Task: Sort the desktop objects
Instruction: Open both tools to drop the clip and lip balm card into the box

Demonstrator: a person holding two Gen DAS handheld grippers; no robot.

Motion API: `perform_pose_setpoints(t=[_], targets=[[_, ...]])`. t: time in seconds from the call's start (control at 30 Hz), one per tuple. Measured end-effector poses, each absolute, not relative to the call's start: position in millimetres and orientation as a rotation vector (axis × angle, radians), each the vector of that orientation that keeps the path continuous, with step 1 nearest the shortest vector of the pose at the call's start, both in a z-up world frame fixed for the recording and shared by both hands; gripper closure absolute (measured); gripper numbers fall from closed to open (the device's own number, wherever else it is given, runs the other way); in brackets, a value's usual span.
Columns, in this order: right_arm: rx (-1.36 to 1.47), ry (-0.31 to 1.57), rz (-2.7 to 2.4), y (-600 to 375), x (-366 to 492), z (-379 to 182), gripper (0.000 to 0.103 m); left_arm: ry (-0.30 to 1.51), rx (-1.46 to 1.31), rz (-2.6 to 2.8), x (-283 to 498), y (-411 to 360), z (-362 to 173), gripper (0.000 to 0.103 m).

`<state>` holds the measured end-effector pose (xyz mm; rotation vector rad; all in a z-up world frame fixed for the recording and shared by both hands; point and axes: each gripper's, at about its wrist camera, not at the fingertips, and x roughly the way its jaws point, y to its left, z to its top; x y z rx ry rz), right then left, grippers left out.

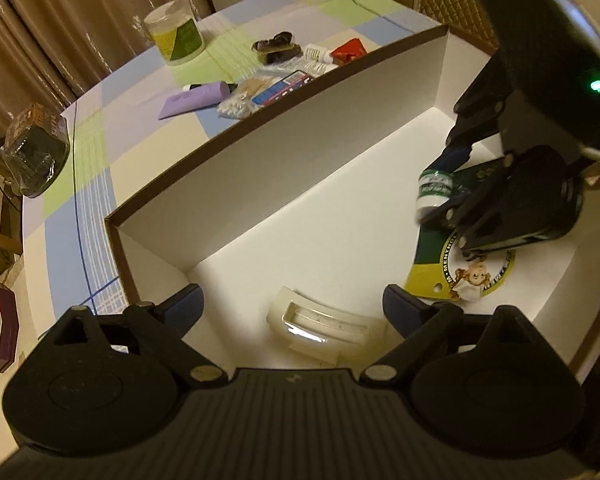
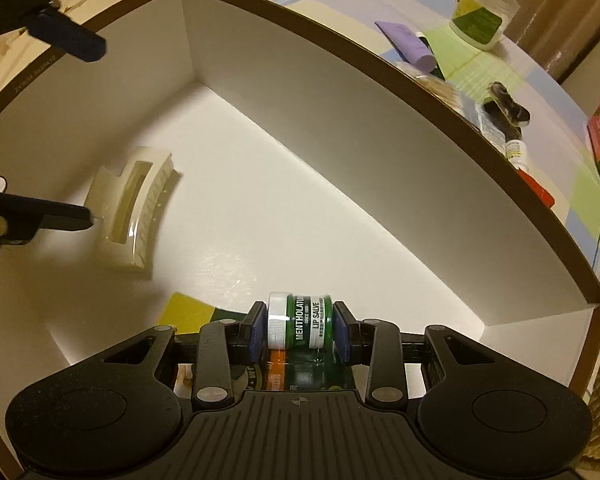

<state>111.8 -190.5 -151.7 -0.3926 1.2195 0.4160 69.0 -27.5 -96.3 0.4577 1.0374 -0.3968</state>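
A white box with a brown rim stands on the checked table. My left gripper hangs open inside it, its blue pads wide apart on either side of a cream hair clip that lies on the box floor. From the right wrist view one of its fingers reaches the edge of the hair clip. My right gripper is shut on a small green lip salve jar with a white lid, low over a green and yellow printed card on the floor of the box.
Beyond the box's far wall the table carries a purple tube, a clear tub with a green label, cotton swabs, a dark hair clip, a small white bottle and a red packet. Curtains hang behind.
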Motion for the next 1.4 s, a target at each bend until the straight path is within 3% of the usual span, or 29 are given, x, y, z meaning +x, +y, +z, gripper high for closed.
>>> perform_pose_setpoints(t=[0.03, 0.07, 0.13, 0.73, 1.4], targets=[[-0.384, 1.219, 0.412, -191.1, 111.3, -150.5, 0.066, 1.034, 0.453, -0.398, 67.7, -26.5, -94.4, 0.009], [-0.372, 1.217, 0.408, -192.1, 110.5, -148.7, 0.041, 1.031, 0.449, -0.398, 66.0, -25.5, -92.5, 0.009], [-0.354, 1.198, 0.404, -194.0, 107.2, -142.8, 0.013, 1.027, 0.440, -0.397, 62.7, -23.3, -89.9, 0.009], [-0.125, 1.015, 0.204, -218.8, 38.0, -39.2, 0.013, 0.935, 0.258, -0.348, 22.0, -6.1, -41.6, 0.009], [-0.031, 0.912, -0.004, -241.6, -11.3, 25.5, 0.013, 0.840, 0.202, -0.352, -10.9, 1.9, 4.8, 0.008]])
